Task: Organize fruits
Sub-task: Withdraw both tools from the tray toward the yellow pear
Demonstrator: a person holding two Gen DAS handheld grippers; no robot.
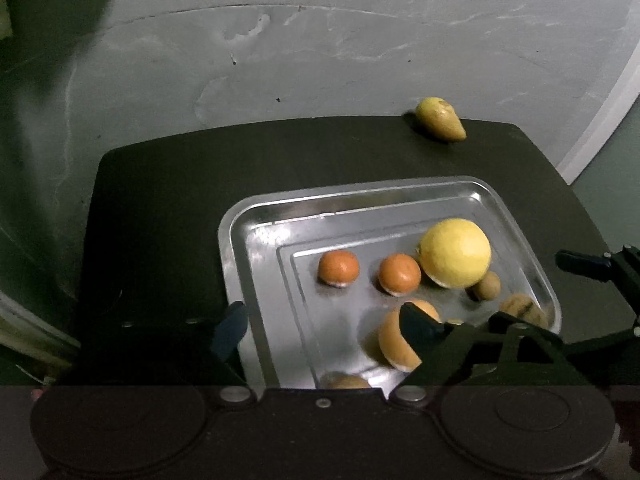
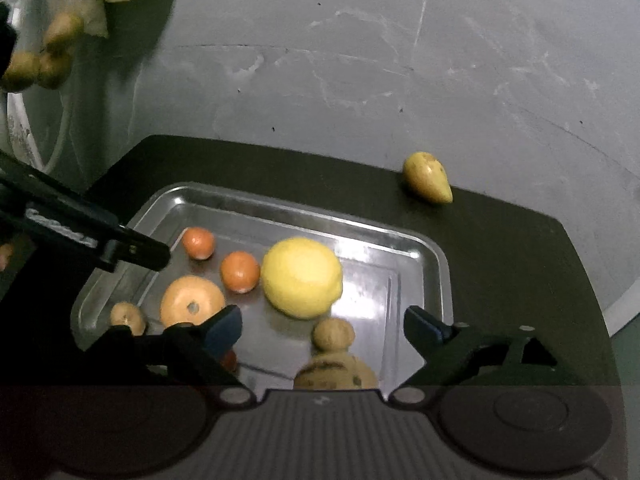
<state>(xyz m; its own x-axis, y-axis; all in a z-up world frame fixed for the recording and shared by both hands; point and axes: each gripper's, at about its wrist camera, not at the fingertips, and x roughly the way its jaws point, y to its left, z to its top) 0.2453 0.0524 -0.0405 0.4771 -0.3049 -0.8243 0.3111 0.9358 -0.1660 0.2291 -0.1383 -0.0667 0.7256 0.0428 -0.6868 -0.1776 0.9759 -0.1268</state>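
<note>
Both tools are seen spread wide with nothing held. The left tool (image 1: pixel 320 330) is poised over the near left part of the metal tray (image 1: pixel 240 224), one fingertip (image 1: pixel 416 328) overlapping a pale orange fruit (image 1: pixel 394 346). The right tool (image 2: pixel 324 326) is poised above a small brown fruit (image 2: pixel 333 333). A large lemon (image 2: pixel 302 277) and two small oranges (image 2: pixel 239 271) are found in the tray; a yellow pear (image 2: pixel 427 178) is left on the dark table (image 2: pixel 500 260), well apart.
</note>
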